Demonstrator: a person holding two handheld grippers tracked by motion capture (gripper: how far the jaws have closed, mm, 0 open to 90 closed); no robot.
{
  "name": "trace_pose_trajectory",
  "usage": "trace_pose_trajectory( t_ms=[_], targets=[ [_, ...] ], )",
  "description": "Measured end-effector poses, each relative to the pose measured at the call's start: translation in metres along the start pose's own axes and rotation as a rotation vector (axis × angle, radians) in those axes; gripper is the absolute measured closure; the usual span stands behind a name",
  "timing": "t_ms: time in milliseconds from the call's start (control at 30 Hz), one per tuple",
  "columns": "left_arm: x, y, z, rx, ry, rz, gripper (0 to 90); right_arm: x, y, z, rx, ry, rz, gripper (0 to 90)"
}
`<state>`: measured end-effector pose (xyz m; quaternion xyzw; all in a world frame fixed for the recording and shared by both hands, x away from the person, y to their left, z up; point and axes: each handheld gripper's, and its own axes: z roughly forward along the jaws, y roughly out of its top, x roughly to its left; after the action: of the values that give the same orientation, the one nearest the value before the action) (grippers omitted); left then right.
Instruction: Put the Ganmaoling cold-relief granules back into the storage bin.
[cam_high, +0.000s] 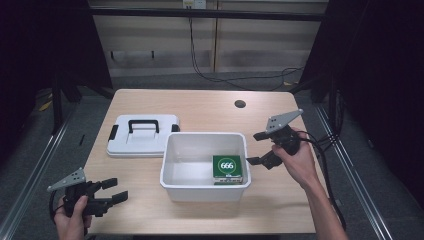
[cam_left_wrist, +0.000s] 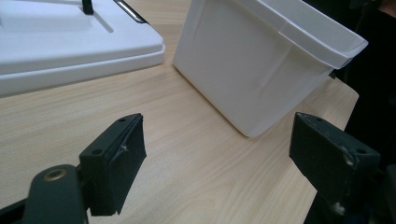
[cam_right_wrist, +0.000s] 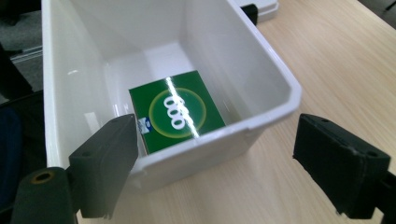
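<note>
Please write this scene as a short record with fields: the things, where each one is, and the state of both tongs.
bin: white bin, open, middle of the table
box: green box lying in the bin, at its right end
lid: white lid with black handle, flat on the table, left of and behind the bin
left tongs: open, empty, near the table's front left
right tongs: open, empty, at the bin's right rim

This looks like a lab recording station rather than a home. A bare wooden bench (cam_high: 200, 107) with a cable hole (cam_high: 240, 104) stands between dark curtains (cam_high: 380, 75) and metal floor rails (cam_high: 35, 165), while loose black cables (cam_high: 200, 70) run along the plain panelled wall (cam_high: 165, 45).
</note>
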<state>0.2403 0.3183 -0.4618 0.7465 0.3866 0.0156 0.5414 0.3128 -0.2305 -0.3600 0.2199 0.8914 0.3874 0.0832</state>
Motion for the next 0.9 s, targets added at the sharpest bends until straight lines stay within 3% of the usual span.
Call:
trace_pose_trajectory(
  t_ms=[333,533,900],
  targets=[
    [0.000,-0.001,-0.001,0.000,0.000,0.003,18.4,0.004,-0.038,-0.016,-0.048,-0.074,0.085,13.2],
    [0.000,0.000,-0.002,-0.004,0.002,-0.003,18.5,0.012,-0.067,-0.022,-0.097,-0.092,0.139,13.2],
    [-0.001,0.000,-0.001,-0.001,0.003,0.001,18.4,0.021,-0.112,-0.021,-0.097,-0.172,0.215,13.0]
  ],
)
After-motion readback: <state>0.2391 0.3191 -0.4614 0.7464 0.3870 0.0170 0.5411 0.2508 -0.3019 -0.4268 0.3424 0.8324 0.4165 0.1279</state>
